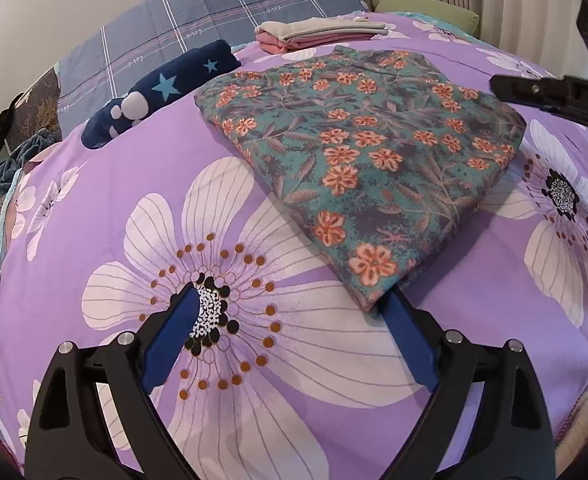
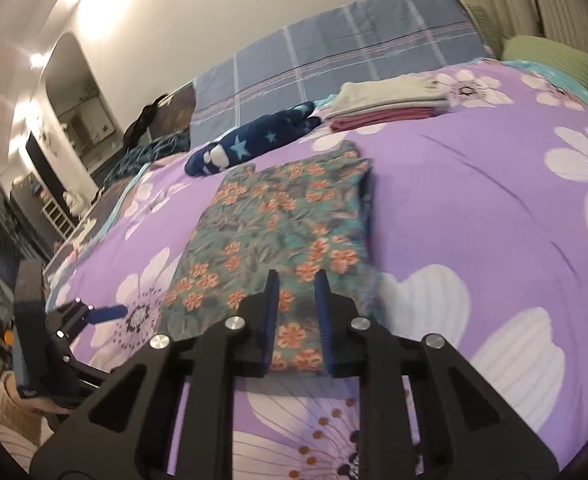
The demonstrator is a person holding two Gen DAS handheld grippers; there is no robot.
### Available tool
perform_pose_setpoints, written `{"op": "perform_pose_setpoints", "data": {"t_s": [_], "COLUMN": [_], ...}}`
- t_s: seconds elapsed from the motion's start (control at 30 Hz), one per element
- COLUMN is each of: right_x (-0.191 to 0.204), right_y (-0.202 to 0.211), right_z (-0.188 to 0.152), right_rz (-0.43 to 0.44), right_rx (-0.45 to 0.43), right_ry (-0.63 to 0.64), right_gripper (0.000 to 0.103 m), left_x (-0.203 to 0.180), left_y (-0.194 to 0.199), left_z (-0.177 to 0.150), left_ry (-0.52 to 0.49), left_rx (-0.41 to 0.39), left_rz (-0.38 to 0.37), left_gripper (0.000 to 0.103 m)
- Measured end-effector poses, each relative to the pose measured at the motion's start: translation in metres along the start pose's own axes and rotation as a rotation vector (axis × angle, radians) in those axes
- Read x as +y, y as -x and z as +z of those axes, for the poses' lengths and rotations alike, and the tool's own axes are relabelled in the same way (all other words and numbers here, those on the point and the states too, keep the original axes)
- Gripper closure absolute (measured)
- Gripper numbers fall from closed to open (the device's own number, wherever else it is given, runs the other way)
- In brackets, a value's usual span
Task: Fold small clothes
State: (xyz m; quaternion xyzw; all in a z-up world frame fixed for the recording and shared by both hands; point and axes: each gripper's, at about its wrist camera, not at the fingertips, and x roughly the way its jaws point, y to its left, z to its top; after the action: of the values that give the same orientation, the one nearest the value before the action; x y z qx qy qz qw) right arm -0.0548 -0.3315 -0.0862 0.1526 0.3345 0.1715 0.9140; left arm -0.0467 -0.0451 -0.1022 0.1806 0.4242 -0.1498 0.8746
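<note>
A folded teal garment with orange flowers (image 1: 358,148) (image 2: 277,216) lies flat on the purple flowered bedcover (image 1: 133,168). My left gripper (image 1: 289,294) is open wide and low over the cover. Its right fingertip sits just beside the garment's near corner, with nothing between the fingers. My right gripper (image 2: 296,276) hovers over the garment's near edge with its blue pads a narrow gap apart. Nothing is pinched between them. Its black body (image 1: 550,94) shows at the right edge of the left wrist view.
A rolled navy cloth with stars (image 1: 161,88) (image 2: 249,144) lies behind the garment at the left. A stack of folded beige and pink clothes (image 1: 322,34) (image 2: 390,106) sits further back. A blue plaid pillow (image 1: 213,12) and a green pillow (image 1: 426,10) lie against the wall.
</note>
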Motion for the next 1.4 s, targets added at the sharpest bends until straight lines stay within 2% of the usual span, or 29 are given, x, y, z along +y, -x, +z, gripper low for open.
{"op": "perform_pose_setpoints", "data": {"t_s": [0.1, 0.13, 0.17, 0.2, 0.23, 0.27, 0.3, 0.33, 0.4, 0.5, 0.53, 0.57, 0.63, 0.67, 0.77, 0.97, 1.03, 1.1, 1.13, 1.17, 1.2, 1.3, 1.37, 1.4], "right_x": [-0.007, -0.013, -0.019, -0.025, -0.027, -0.028, -0.028, -0.028, -0.026, -0.024, -0.024, -0.024, -0.022, -0.021, -0.017, 0.006, 0.011, 0.006, 0.000, -0.010, -0.019, -0.023, -0.021, -0.022], "right_y": [-0.022, -0.029, -0.034, -0.035, -0.034, -0.033, -0.033, -0.032, -0.031, -0.029, -0.028, -0.027, -0.028, -0.027, -0.022, -0.021, -0.031, -0.051, -0.065, -0.082, -0.091, -0.082, -0.071, -0.065], "right_z": [-0.006, -0.010, -0.013, -0.015, -0.015, -0.014, -0.013, -0.014, -0.015, -0.016, -0.016, -0.017, -0.016, -0.016, -0.012, 0.030, 0.042, 0.047, 0.046, 0.042, 0.037, 0.040, 0.046, 0.049], "right_rz": [-0.063, -0.090, -0.093, -0.077, -0.064, -0.061, -0.059, -0.061, -0.067, -0.069, -0.069, -0.069, -0.072, -0.072, -0.067, 0.011, 0.036, 0.013, -0.028, -0.089, -0.101, -0.063, -0.034, -0.015], "right_rx": [0.092, 0.125, 0.147, 0.150, 0.151, 0.154, 0.158, 0.158, 0.154, 0.151, 0.150, 0.150, 0.152, 0.153, 0.155, 0.084, 0.071, 0.103, 0.140, 0.184, 0.203, 0.180, 0.164, 0.156], "right_ry": [-0.012, -0.032, -0.052, -0.080, -0.096, -0.101, -0.103, -0.100, -0.084, -0.084, -0.084, -0.081, -0.073, -0.066, -0.036, 0.077, 0.109, 0.110, 0.101, 0.084, 0.061, 0.035, 0.030, 0.023], "right_gripper": [0.084, 0.089, 0.089, 0.090, 0.090, 0.090, 0.090, 0.090, 0.089, 0.089, 0.089, 0.089, 0.088, 0.088, 0.085, 0.081, 0.076, 0.071, 0.071, 0.075, 0.079, 0.078, 0.065, 0.048], "left_x": [0.002, 0.002, 0.003, 0.005, 0.006, 0.007, 0.009, 0.011, 0.012, 0.009, 0.005, 0.002, -0.007, -0.010, -0.020, -0.021, -0.020, -0.019, -0.018, -0.017, -0.015, -0.006, 0.006, 0.014], "left_y": [0.002, 0.003, 0.006, 0.008, 0.012, 0.015, 0.021, 0.025, 0.034, 0.031, 0.023, 0.015, -0.016, -0.024, -0.021, -0.022, -0.021, -0.020, -0.019, -0.018, -0.016, -0.011, -0.007, -0.005], "left_z": [-0.001, -0.002, -0.002, -0.002, -0.001, -0.001, 0.003, 0.006, 0.017, 0.033, 0.037, 0.039, 0.036, 0.032, 0.025, 0.025, 0.024, 0.022, 0.022, 0.022, 0.022, 0.025, 0.032, 0.038], "left_ry": [-0.001, -0.002, -0.006, -0.009, -0.013, -0.010, 0.006, 0.016, 0.031, 0.048, 0.046, 0.044, 0.039, 0.031, -0.007, 0.003, 0.006, 0.009, 0.011, 0.018, 0.025, 0.056, 0.086, 0.105], "left_rx": [0.002, -0.001, -0.007, -0.011, -0.013, -0.015, -0.028, -0.041, -0.097, -0.144, -0.137, -0.119, -0.023, -0.007, -0.043, -0.031, -0.033, -0.039, -0.041, -0.045, -0.049, -0.053, -0.072, -0.090], "left_rz": [0.000, -0.004, -0.018, -0.035, -0.079, -0.119, -0.195, -0.231, -0.306, -0.365, -0.364, -0.357, -0.334, -0.322, -0.288, -0.300, -0.302, -0.304, -0.305, -0.311, -0.318, -0.351, -0.367, -0.357], "left_gripper": [0.011, 0.012, 0.013, 0.021, 0.036, 0.043, 0.054, 0.060, 0.064, 0.064, 0.064, 0.064, 0.065, 0.065, 0.064, 0.063, 0.060, 0.059, 0.059, 0.059, 0.059, 0.059, 0.059, 0.059]}}
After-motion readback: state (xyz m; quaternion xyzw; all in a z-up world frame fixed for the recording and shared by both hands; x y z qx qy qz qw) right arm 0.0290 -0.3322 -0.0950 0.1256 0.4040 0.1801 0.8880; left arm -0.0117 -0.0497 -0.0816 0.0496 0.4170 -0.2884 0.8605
